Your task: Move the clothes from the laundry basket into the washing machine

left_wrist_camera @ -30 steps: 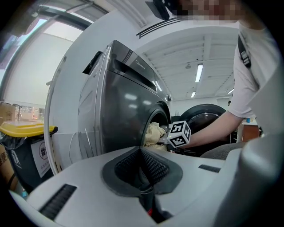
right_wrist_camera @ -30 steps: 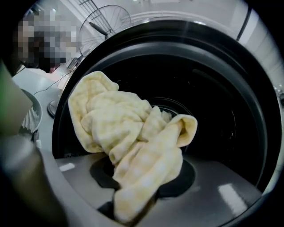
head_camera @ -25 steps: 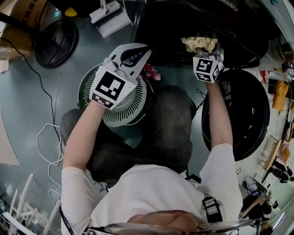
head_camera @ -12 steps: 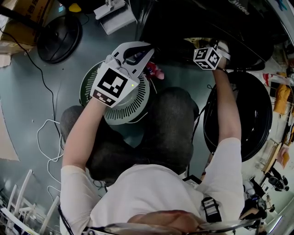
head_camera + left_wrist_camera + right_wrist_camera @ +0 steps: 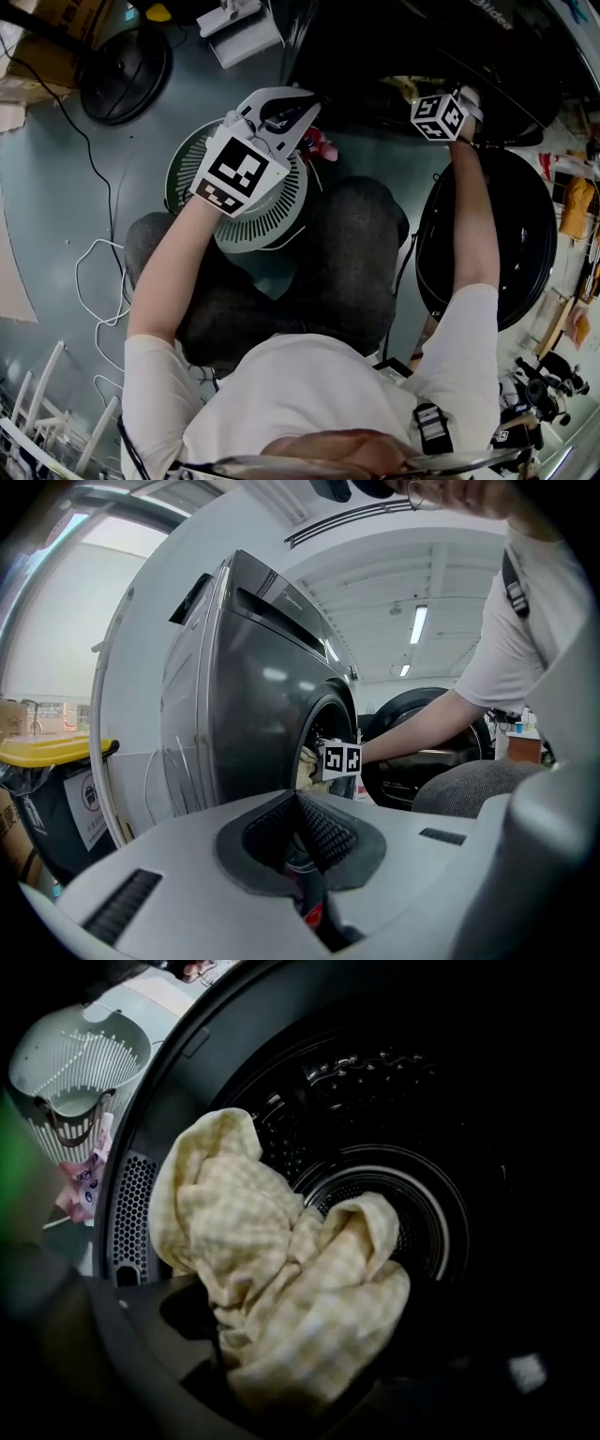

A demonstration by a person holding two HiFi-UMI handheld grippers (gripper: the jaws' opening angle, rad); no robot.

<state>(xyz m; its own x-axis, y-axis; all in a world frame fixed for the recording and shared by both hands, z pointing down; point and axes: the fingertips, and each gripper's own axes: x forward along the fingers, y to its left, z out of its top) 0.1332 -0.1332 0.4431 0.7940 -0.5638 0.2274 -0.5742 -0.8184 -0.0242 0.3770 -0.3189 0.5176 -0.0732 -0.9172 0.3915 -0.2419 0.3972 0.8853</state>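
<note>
The pale green laundry basket (image 5: 192, 167) stands on the floor below my left gripper (image 5: 302, 111), which is shut on a pink garment (image 5: 324, 145); a red bit of it shows under the closed pads (image 5: 314, 913). My right gripper (image 5: 439, 96) reaches into the dark washing machine's (image 5: 394, 42) drum mouth. Its jaws have just been opening. A yellow checked cloth (image 5: 281, 1279) lies bunched on the drum's lip in front of them, apparently loose. The right gripper view also shows the basket (image 5: 75, 1063) and the pink garment (image 5: 80, 1180).
The machine's round door (image 5: 497, 234) hangs open at the right. My knees fill the middle. A black round base (image 5: 122, 70), a cardboard box (image 5: 52, 28) and a white cable (image 5: 94, 281) lie at the left. A yellow-lidded bin (image 5: 47, 752) stands beside the machine.
The right gripper has pushed further into the drum mouth, rolled and lowered; the yellow cloth, seen above it earlier, is now mostly hidden in the head view. The left gripper stayed put.
</note>
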